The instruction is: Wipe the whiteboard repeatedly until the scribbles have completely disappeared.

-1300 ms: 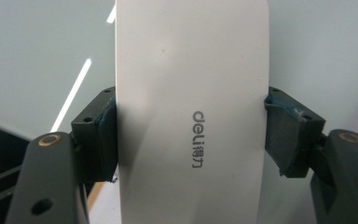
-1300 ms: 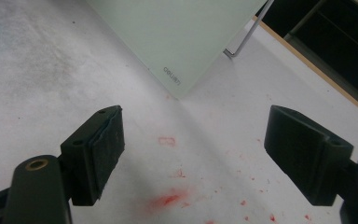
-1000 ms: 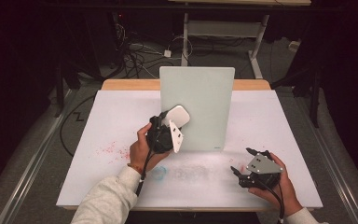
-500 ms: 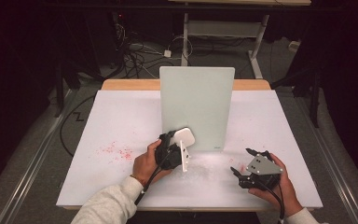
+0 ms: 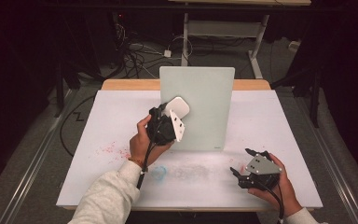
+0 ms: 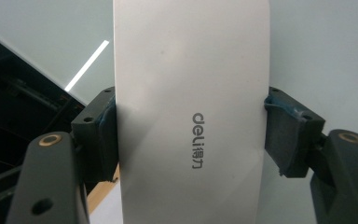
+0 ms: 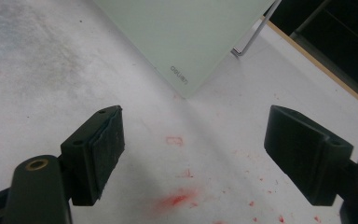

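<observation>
Held: a white eraser (image 6: 191, 116) with grey "deli" lettering, clamped at its two long edges between the padded jaws of the left gripper (image 5: 168, 122). Pressed flat, or very nearly so, against the face of the upright pale-green board (image 5: 200, 107); actual contact cannot be confirmed. Located at the board's left half, about mid-height, raised clear of the table (image 5: 279, 116). Seen from above as a rounded white block (image 5: 177, 108) at the tip of the gripper, tilted up to the right.

Left gripper: closed on the eraser, pads touching both sides. Gripped by the left hand (image 5: 142, 142), grey sleeve entering from the bottom edge, cable trailing down along the wrist.

Board: standing near the far middle of the table, leaning back slightly on a thin metal stand (image 7: 256, 32), small printed mark at its lower corner (image 7: 178, 74).

Right gripper (image 5: 254, 170): resting low at the near right of the table, well apart from the board and the eraser, held in the right hand (image 5: 275, 184). Jaws spread wide, nothing between them, grey three-cornered plate on top. Pointed toward the board's lower corner.

Table surface: white sheet with red smudges (image 5: 112, 149) at the near left, a pale blue mark (image 5: 158, 173) near the front centre, a grey smeared patch (image 5: 191, 170) beside it. Further red specks (image 7: 177, 199) directly ahead of the right gripper.
</observation>
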